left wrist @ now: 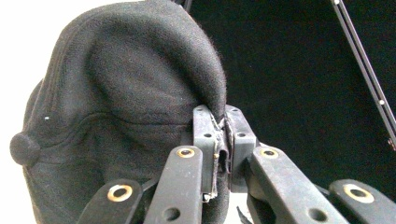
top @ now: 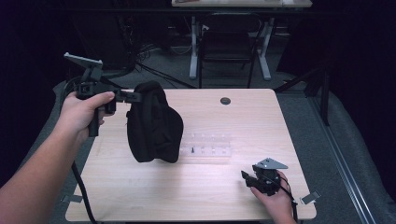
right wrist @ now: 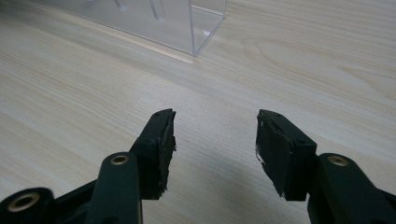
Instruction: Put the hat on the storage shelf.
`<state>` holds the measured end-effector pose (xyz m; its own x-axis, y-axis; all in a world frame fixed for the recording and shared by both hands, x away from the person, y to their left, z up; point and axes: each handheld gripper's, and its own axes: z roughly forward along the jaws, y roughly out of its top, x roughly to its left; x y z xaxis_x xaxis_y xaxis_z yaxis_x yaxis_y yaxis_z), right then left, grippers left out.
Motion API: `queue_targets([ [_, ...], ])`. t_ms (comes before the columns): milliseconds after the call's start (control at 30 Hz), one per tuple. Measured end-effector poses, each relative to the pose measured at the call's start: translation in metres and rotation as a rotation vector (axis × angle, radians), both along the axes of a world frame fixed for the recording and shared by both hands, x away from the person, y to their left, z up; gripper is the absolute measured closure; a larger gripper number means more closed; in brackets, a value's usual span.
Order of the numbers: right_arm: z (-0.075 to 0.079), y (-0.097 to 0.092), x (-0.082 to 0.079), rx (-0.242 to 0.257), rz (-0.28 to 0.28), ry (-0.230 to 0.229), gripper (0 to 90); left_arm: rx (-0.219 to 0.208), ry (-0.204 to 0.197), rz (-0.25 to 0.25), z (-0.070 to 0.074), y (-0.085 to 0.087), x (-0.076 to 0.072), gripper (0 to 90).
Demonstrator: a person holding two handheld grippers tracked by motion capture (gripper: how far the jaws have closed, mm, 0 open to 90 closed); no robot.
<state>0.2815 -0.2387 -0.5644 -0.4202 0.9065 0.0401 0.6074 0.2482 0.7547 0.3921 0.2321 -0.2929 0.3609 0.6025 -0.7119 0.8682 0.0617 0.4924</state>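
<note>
From the high view, your left gripper has one black cap pinched by its edge and lifted, the cap hanging over the left half of the surface. Just right of it lies one clear plastic organizer, and your right gripper rests low near the front right corner. Picking up looks done; setting the cap down somewhere is left, by my reading.

In the left gripper view, the jaws are pressed together on the cap's fabric edge.

In the right gripper view, the jaws stand spread over bare wood with nothing between them, the organizer's corner ahead.
</note>
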Motion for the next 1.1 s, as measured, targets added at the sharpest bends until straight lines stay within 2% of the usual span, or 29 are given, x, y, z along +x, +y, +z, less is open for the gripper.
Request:
queue_targets([
  [200, 0.001, -0.001, 0.000, 0.012, 0.000, -0.002, 46.4, -0.001, 0.007, 0.006, 0.001, -0.012, 0.006, 85.6],
  [233, 0.001, -0.002, 0.000, 0.011, 0.000, 0.000, 46.4, 0.003, -0.004, 0.000, 0.001, -0.012, 0.007, 85.6],
  [367, 0.001, -0.002, 0.000, 0.014, -0.001, 0.001, 46.4, -0.005, -0.003, 0.003, 0.002, -0.019, 0.011, 85.6],
  [733, 0.002, -0.003, 0.000, 0.023, -0.001, -0.003, 46.4, -0.007, 0.006, 0.027, -0.002, -0.035, 0.023, 85.6],
  [1000, 0.002, -0.004, -0.001, 0.025, -0.003, -0.006, 46.4, 0.022, 0.003, 0.040, -0.007, -0.043, 0.028, 85.6],
  [1067, 0.003, -0.004, -0.001, 0.023, -0.005, -0.006, 46.4, 0.031, -0.001, 0.040, -0.006, -0.044, 0.029, 85.6],
  [1100, 0.005, -0.006, -0.001, -0.008, 0.004, 0.006, 46.4, 0.022, 0.002, 0.042, -0.006, -0.045, 0.029, 85.6],
])
